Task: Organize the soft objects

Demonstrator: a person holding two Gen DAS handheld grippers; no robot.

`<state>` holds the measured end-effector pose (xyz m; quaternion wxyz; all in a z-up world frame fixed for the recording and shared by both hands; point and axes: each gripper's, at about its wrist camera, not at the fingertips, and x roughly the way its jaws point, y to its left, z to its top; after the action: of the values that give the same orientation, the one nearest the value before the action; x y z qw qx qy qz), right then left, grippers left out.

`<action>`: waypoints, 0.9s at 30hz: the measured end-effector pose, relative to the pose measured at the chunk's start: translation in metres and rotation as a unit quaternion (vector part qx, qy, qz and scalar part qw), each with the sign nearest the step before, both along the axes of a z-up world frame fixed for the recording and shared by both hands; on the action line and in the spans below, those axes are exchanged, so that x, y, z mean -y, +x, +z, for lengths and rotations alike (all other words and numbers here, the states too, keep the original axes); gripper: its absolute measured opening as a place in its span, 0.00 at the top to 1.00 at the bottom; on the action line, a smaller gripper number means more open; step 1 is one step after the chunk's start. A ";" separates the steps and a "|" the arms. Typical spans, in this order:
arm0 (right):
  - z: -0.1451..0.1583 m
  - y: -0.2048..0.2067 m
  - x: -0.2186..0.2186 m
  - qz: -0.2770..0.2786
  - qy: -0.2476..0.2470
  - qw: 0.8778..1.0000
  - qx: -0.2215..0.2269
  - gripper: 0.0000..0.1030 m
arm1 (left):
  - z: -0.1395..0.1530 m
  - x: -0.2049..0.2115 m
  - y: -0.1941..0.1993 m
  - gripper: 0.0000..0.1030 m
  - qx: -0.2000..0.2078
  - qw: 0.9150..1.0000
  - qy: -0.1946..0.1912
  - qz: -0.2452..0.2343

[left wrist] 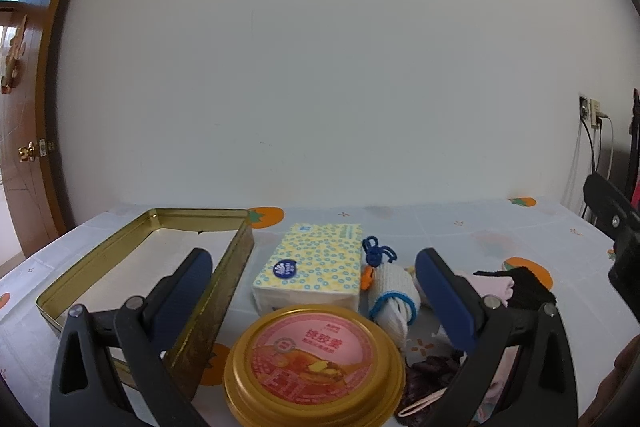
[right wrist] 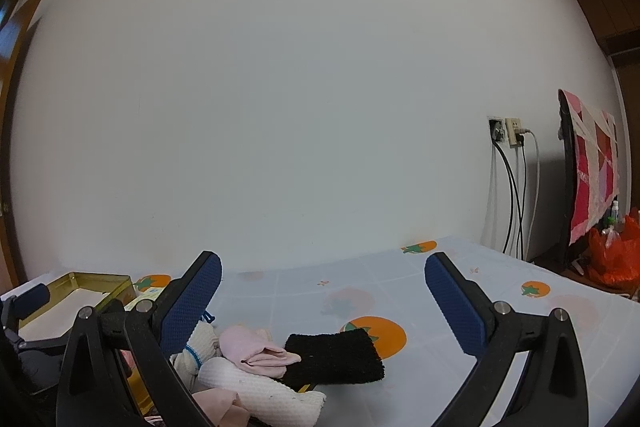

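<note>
both left gripper (left wrist: 314,263) and right gripper (right wrist: 322,271) jaws wide apart; empty

right tool (right wrist: 324,287) spread, empty | black cloth (right wrist: 334,357) below

I was working in a lived-in home room: a table under a persimmon-print cloth (right wrist: 500,311) against a plain white wall (right wrist: 300,87), a wooden door (left wrist: 24,131) at left, cables plugged into wall sockets (right wrist: 506,131).

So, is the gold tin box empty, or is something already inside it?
Empty, as far as visible. The gold tin box has no lid on it and shows only its bare pale bottom; the near corner is hidden behind the left tool.
</note>
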<state>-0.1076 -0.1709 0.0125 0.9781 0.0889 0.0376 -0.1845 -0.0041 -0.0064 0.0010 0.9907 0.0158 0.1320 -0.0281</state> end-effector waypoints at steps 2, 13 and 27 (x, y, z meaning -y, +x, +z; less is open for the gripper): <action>0.000 0.000 0.002 -0.002 0.005 1.000 0.000 0.00 | 0.000 0.000 0.000 0.00 -0.001 1.000 -0.001 -0.001; 0.000 -0.004 0.002 -0.002 0.002 1.000 0.013 0.00 | 0.000 -0.001 0.003 0.00 -0.009 1.000 -0.002 0.002; 0.001 -0.007 0.007 -0.037 -0.002 0.999 0.015 0.00 | -0.001 -0.007 0.001 0.00 -0.014 1.000 -0.010 0.004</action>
<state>-0.1148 -0.1774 0.0130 0.9713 0.0907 0.0194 -0.2192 -0.0027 0.0004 -0.0001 0.9890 0.0053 0.1455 -0.0259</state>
